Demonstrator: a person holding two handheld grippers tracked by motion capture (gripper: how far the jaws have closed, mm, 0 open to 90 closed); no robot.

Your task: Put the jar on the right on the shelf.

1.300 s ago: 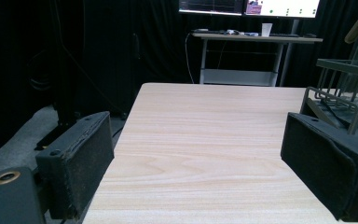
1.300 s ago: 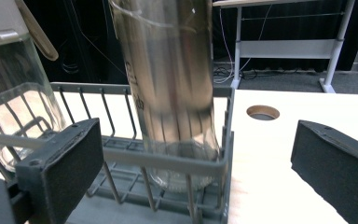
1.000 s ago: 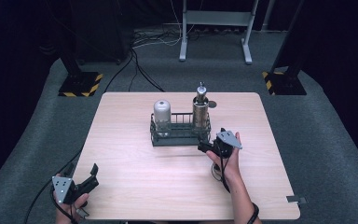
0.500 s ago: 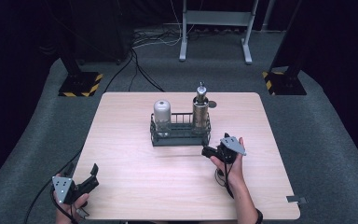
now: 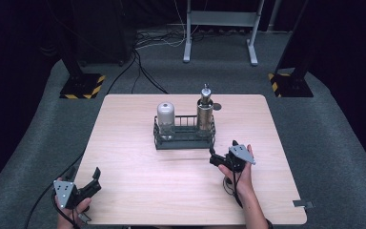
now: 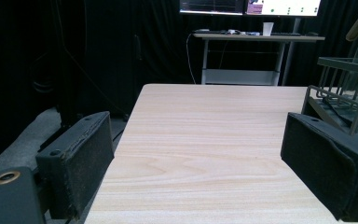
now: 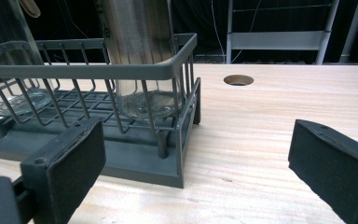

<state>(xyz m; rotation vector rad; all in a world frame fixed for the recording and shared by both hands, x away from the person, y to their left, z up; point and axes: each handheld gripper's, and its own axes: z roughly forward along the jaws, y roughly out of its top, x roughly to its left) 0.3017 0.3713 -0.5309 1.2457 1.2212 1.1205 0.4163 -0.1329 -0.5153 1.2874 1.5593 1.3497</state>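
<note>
At the bottom left of the high view the left gripper (image 5: 83, 183) rests at the table's near corner, jaws spread wide with nothing between them. Right of centre, the right gripper (image 5: 221, 155) sits low on the table (image 5: 124, 143), jaws likewise wide apart and empty, pointing up-frame at the wire rack (image 5: 185, 136). In the right gripper view the rack (image 7: 121, 74) fills the left and centre, its near right corner just beyond the left jaw; the tall metal-topped bottle (image 5: 205, 109) stands in the rack's right end and the domed glass jar (image 5: 165, 118) in its left end. The step looks like a reach for the bottle or the rack's end: best to lift the jaws above the rim, centre them on the bottle's body, and close squarely so it doesn't tip against the wire. Nothing lies between the jaws yet
</note>
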